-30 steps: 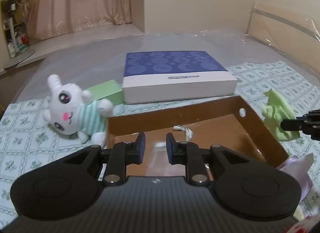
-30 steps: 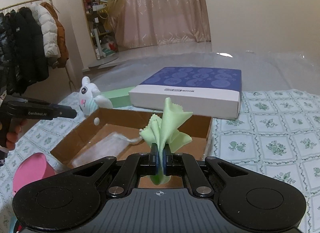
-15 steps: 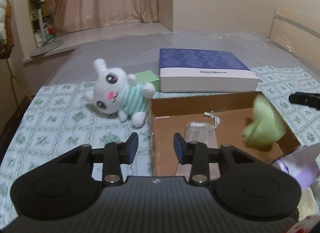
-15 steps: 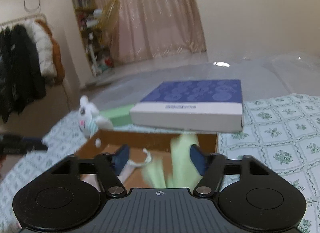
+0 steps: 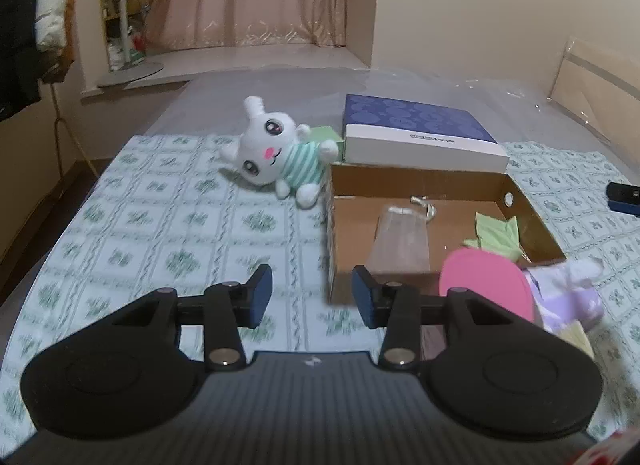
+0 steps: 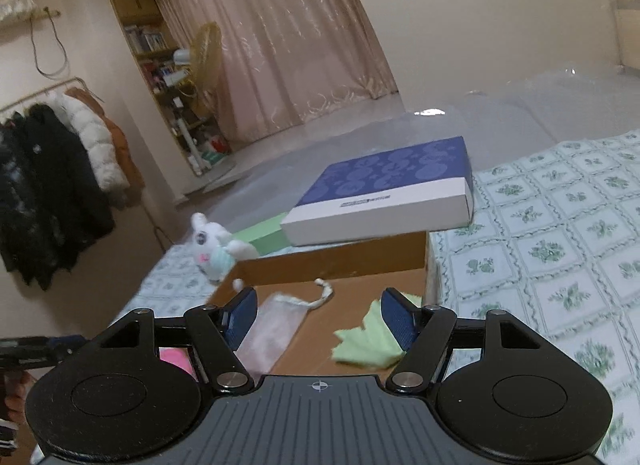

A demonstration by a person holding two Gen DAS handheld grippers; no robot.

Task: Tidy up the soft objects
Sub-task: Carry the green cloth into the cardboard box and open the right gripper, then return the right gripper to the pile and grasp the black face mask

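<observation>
Right wrist view: my right fingers (image 6: pixel 318 319) spread wide and empty over the box (image 6: pixel 340 261), cloth (image 6: pixel 366 343) and pouch (image 6: pixel 272 331) inside; left fingers (image 5: pixel 312 295) wide too, bunny (image 5: pixel 276 155) on the bed beside the box, not yet packed.

Bed w/ floral-check sheet (image 5: pixel 168 225) carries a cardboard box (image 5: pixel 532 221) ahead-right of the left fingers, plush bunny (image 5: pixel 276 153) touching its far-left corner, blue-white box (image 5: pixel 416 133) & green box (image 5: pixel 326 135) just beyond.
</observation>
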